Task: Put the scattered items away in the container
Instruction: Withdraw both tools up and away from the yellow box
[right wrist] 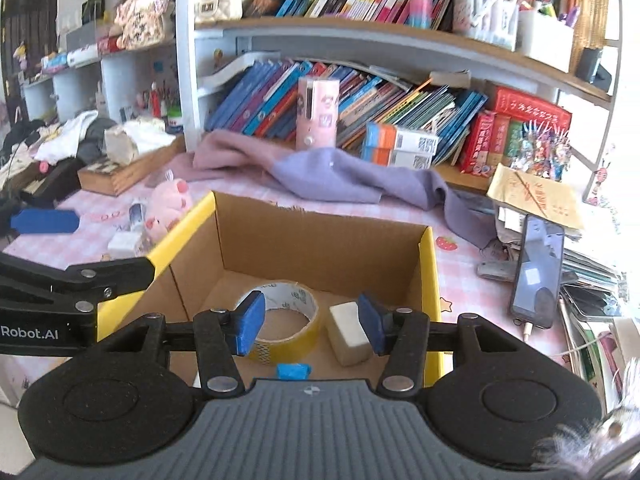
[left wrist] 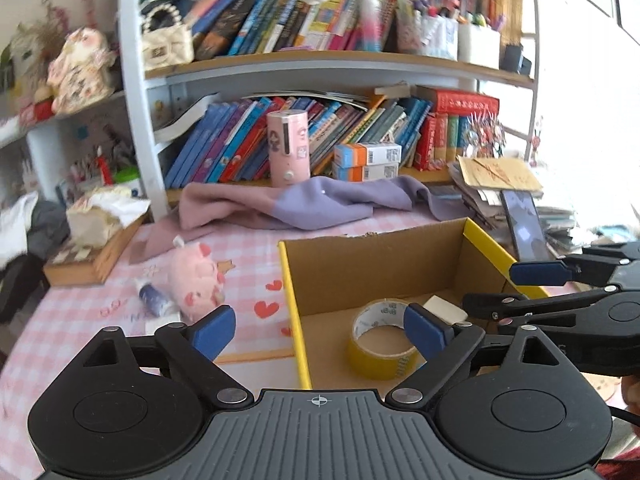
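Far left, a wooden tray (left wrist: 86,264) with crumpled paper sits at the edge of the pink checked tablecloth (left wrist: 72,320). Right of it, on the cloth: a small blue-patterned tube (left wrist: 154,300), a white block (right wrist: 124,242) just beside it, then a pink plush pig (left wrist: 196,280), all outside the box and near its left wall. Left gripper (left wrist: 316,330): jaws wide, nothing between them, blue pads straddling the box's yellow left rim. Cardboard box (left wrist: 360,264), open top, yellow edges, centre of scene. Inside on its floor: yellow tape roll (right wrist: 286,322) lying flat, a white eraser-like block (right wrist: 348,334) just right of it, apart from the roll, and a small blue scrap (right wrist: 294,371) at the near edge. Right gripper (right wrist: 312,326) above the box: jaws partly open, gripping nothing; right pad looks close to the block, contact cannot be told. Behind the box, a pink-and-lilac cloth (left wrist: 304,204) lies draped along the shelf foot, with a pink cylinder (left wrist: 288,148) upright behind it. Far right, a phone (right wrist: 538,270) leaning on stacked papers.
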